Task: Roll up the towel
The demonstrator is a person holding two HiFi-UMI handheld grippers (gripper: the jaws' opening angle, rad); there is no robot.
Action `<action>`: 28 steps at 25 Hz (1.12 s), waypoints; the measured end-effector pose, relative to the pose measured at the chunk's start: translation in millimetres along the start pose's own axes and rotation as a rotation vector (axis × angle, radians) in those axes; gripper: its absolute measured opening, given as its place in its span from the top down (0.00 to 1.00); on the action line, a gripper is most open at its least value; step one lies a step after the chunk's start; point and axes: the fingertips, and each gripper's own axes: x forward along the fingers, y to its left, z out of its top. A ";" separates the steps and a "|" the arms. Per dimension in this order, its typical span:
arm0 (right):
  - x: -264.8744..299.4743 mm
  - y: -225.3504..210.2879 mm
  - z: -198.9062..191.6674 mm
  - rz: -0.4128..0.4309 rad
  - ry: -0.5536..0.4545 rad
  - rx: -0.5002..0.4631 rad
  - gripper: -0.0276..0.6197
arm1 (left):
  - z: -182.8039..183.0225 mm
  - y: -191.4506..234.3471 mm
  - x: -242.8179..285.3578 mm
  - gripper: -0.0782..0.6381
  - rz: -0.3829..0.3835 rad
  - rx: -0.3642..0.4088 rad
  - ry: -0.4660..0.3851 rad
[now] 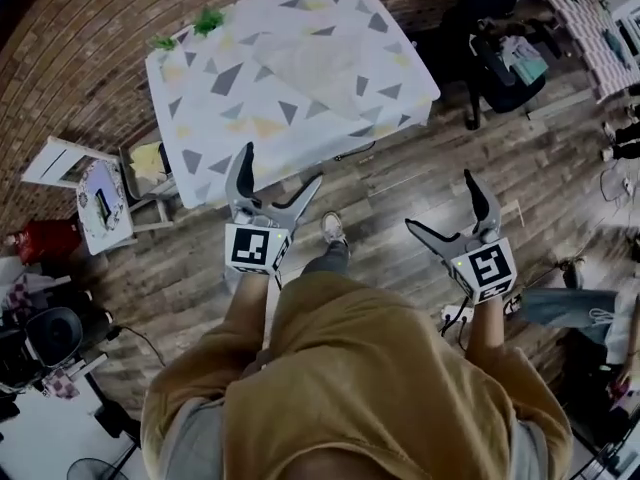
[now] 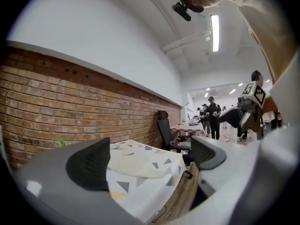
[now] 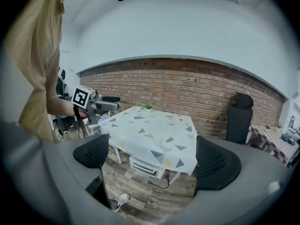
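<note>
Before you, a table [image 1: 200,153] draped in a triangle-patterned cloth [image 1: 392,90] stands on the wood floor [image 1: 400,203] by the brick wall [image 1: 90,48]. A pale towel [image 1: 315,63] lies near its middle, with two small green plants [image 1: 208,20] at its far edge.

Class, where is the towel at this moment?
In the head view the towel lies on the middle of the table, by the brick wall, ahead of the left gripper and the right gripper.

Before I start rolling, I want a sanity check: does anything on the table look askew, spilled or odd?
Nothing spilled or damaged. The towel lies a bit rumpled, not flat, on the table. Left gripper and right gripper are open and empty, clear of the towel.
</note>
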 end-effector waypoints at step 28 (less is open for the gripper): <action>233.4 -106.7 82.8 0.634 -0.085 -0.315 0.11 | 10.5 71.6 88.2 0.10 0.473 0.011 0.158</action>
